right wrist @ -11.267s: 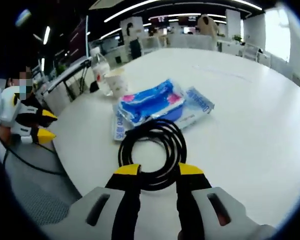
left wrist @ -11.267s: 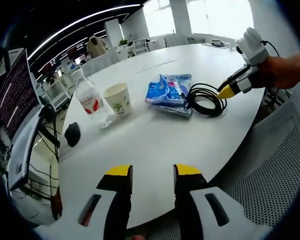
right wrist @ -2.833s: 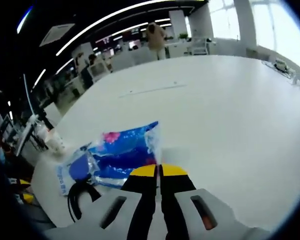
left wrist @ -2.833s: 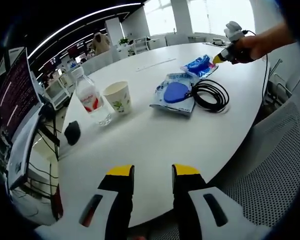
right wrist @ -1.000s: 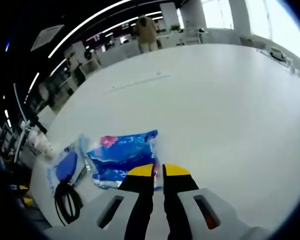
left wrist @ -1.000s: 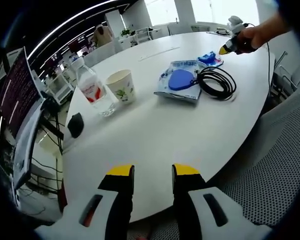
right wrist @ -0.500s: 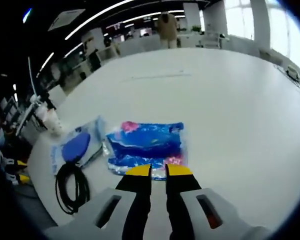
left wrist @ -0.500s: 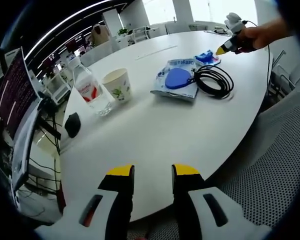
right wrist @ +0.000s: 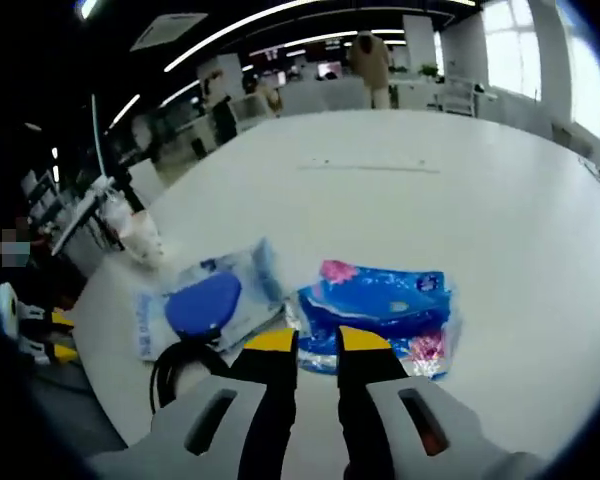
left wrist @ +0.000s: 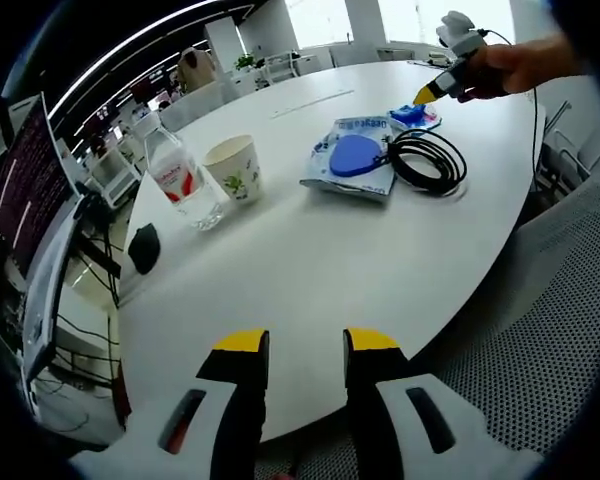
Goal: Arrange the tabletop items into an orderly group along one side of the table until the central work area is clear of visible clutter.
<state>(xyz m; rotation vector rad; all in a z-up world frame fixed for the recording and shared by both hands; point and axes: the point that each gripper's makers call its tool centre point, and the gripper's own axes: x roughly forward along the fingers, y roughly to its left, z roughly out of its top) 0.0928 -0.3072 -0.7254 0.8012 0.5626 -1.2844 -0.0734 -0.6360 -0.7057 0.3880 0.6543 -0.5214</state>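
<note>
A blue tissue pack (right wrist: 380, 305) lies flat on the white table (right wrist: 500, 200), beside a clear wipes pack with a blue lid (right wrist: 205, 300). My right gripper (right wrist: 318, 343) hovers at the tissue pack's near edge, open by a narrow gap, holding nothing. A black cable coil (right wrist: 180, 375) lies next to the wipes pack. In the left gripper view, the tissue pack (left wrist: 415, 113), wipes pack (left wrist: 352, 160) and cable coil (left wrist: 425, 160) cluster at the far right, with the right gripper (left wrist: 427, 94) in a hand above them. My left gripper (left wrist: 305, 345) stands open over the table's near edge.
A water bottle (left wrist: 180, 185), a paper cup (left wrist: 235, 172) and a black mouse (left wrist: 143, 247) sit along the table's left side. A mesh chair (left wrist: 540, 330) stands at the right. A monitor (left wrist: 25, 200) is off the table's left edge.
My right gripper has let go of the blue tissue pack, widened its gap a little and drawn back. The pack now rests beside the wipes pack. My left gripper has stayed put.
</note>
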